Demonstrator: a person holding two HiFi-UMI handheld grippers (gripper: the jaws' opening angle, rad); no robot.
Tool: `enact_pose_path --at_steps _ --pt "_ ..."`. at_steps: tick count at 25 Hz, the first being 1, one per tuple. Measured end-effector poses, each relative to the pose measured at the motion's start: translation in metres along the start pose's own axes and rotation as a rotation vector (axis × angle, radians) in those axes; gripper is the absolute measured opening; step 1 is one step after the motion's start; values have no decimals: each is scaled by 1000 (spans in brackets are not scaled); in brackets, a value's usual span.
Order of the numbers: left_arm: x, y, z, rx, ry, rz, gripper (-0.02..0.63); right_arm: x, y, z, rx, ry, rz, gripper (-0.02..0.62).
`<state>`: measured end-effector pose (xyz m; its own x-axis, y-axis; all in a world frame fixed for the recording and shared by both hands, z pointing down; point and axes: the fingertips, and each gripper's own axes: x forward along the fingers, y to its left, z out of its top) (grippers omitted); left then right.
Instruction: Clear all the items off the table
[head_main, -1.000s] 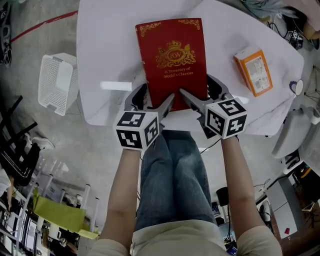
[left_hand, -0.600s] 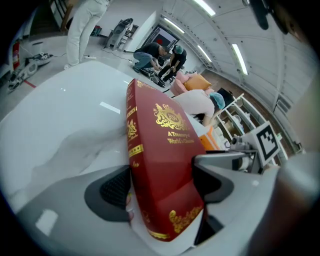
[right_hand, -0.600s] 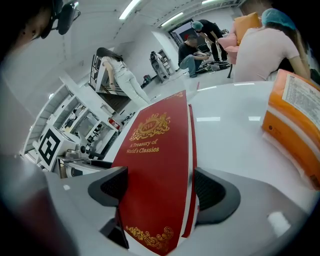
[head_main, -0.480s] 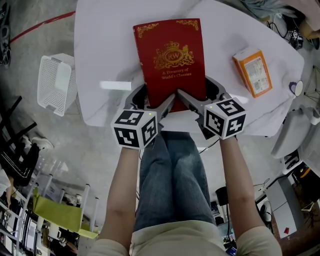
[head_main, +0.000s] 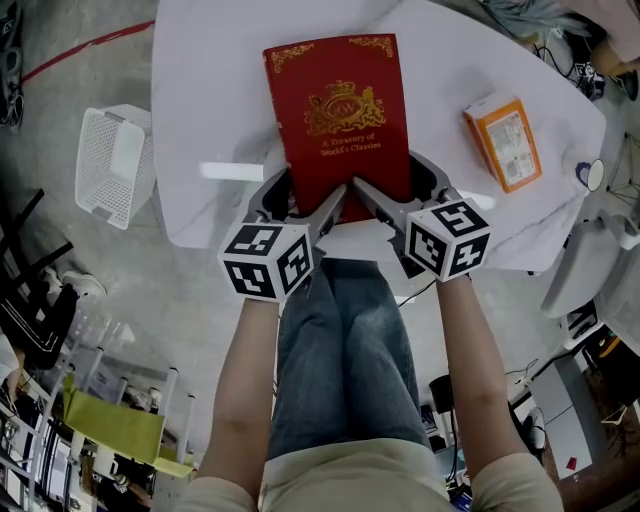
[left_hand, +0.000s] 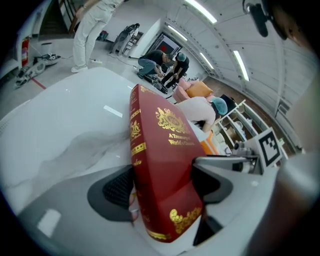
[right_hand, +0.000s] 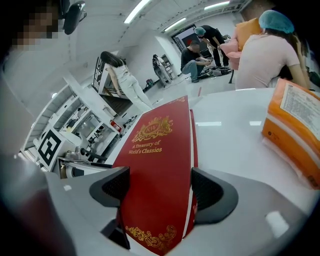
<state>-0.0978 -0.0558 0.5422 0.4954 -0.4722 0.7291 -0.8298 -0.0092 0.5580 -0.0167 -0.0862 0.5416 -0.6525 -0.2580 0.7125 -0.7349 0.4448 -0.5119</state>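
Note:
A red hardback book (head_main: 340, 110) with gold print lies on the white table (head_main: 220, 60), its near end at the table's front edge. My left gripper (head_main: 300, 197) holds the book's near-left corner, pads against the spine and cover (left_hand: 165, 150). My right gripper (head_main: 395, 187) holds the near-right corner; its jaws have just been closing with the book (right_hand: 160, 165) between them, and both pads now touch it. An orange box (head_main: 503, 142) lies at the table's right side, apart from both grippers.
A white plastic basket (head_main: 115, 165) stands on the floor left of the table. My knees are under the table's front edge. People work in the background beyond the table (right_hand: 235, 125). Shelving and cables crowd the floor at the right.
The right jaws have drawn in a little on the book. The book and both grippers have otherwise stayed in place.

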Motion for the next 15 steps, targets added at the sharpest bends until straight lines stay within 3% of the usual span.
enact_pose_path --at_steps 15 --pt "-29 -8 5 0 -51 0 364 -16 25 9 -45 -27 8 390"
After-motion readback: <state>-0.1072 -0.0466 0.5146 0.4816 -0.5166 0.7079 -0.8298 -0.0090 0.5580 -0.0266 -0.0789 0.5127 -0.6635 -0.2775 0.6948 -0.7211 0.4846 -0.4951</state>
